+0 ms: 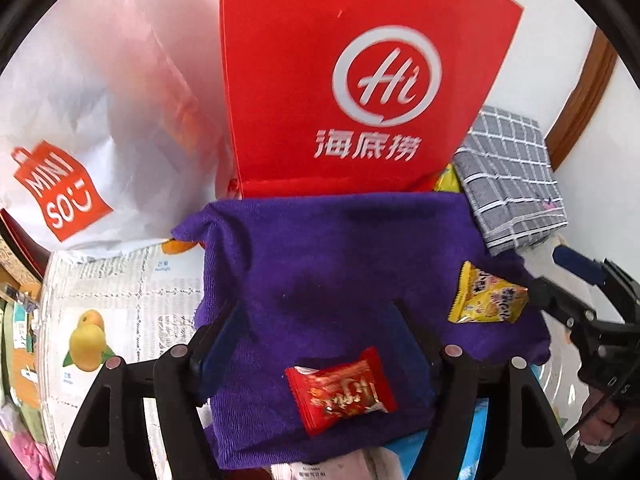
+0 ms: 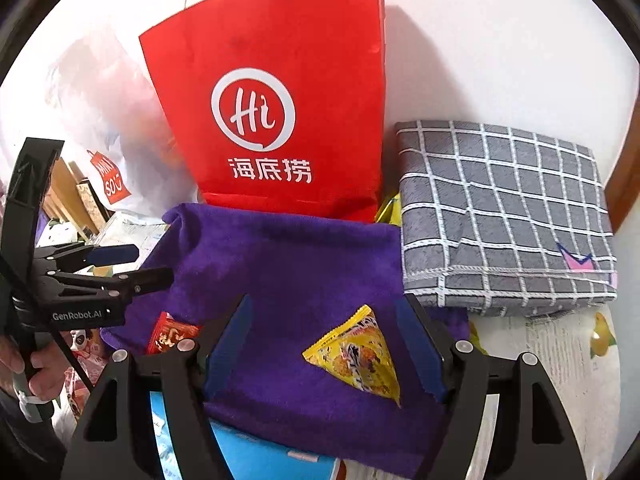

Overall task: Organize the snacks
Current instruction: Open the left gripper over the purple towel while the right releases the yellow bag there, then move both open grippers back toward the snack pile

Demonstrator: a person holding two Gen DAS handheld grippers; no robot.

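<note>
Both grippers, left [image 1: 320,344] and right [image 2: 324,344], hover jaws apart over the purple towel [image 1: 340,264]; each should straddle its packet, red [image 1: 344,390] and yellow [image 2: 360,354], squarely before closing.

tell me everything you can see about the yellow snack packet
The yellow snack packet is a small sealed pouch of glossy film, with crimped edges, dark lettering and pictures of golden snack pieces. It lies flat and skewed on the purple towel, apart from the red snack packet. The right claw stands open around it, fingers not touching it.
</note>
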